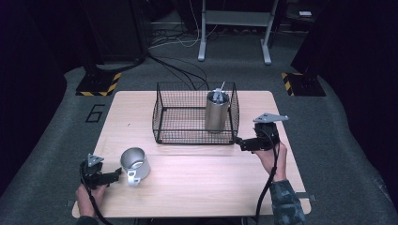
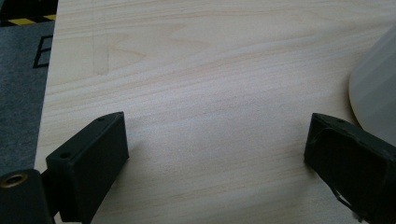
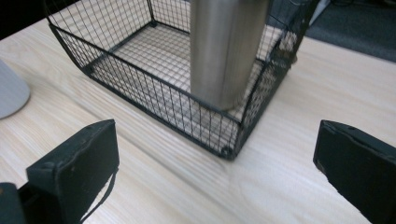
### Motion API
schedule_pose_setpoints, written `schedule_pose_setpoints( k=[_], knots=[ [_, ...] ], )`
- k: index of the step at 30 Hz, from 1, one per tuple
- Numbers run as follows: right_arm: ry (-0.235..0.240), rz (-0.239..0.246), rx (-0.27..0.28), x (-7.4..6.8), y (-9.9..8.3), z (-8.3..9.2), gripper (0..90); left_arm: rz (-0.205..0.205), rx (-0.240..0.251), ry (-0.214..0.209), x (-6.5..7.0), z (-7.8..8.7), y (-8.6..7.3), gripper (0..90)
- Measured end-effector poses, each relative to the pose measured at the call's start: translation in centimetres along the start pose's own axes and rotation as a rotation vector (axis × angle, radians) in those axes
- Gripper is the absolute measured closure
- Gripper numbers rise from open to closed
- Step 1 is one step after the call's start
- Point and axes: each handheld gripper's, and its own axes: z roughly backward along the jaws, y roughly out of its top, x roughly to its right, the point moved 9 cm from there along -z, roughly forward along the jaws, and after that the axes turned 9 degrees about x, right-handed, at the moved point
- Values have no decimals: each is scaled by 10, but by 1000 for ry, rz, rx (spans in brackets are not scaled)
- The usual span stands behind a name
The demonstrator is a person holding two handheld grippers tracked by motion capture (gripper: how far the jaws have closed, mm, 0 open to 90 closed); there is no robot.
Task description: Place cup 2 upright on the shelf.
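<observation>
high view: steel cylinder (image 1: 216, 112) upright inside wire basket (image 1: 162, 119)

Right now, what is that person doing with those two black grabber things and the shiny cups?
A person sits at a light wooden table with a black two-jaw gripper in each hand. The left gripper is open beside a shiny metal mug lying on its side, not holding it. The right gripper is open too, near the corner of a black wire basket. A tall steel cylinder stands upright inside that basket. Nothing is being held.
</observation>
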Motion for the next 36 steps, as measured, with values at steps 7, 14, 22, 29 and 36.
schedule_pose_setpoints(
  k=[7,14,22,29,36],
  knots=[
    [-55,-31,-28,13,-37,3,0,5,2,6,0,0,0,60],
    [-101,-80,-62,24,-86,-6,0,13,-14,24,-1,1,0,57],
    [-139,-124,-117,38,-143,-22,0,63,2,35,-7,15,14,50],
    [-171,-147,-135,45,-162,-27,0,79,62,25,-8,34,40,23],
    [-211,-95,-136,49,-165,-28,0,76,101,6,1,54,69,2]
  ],
)
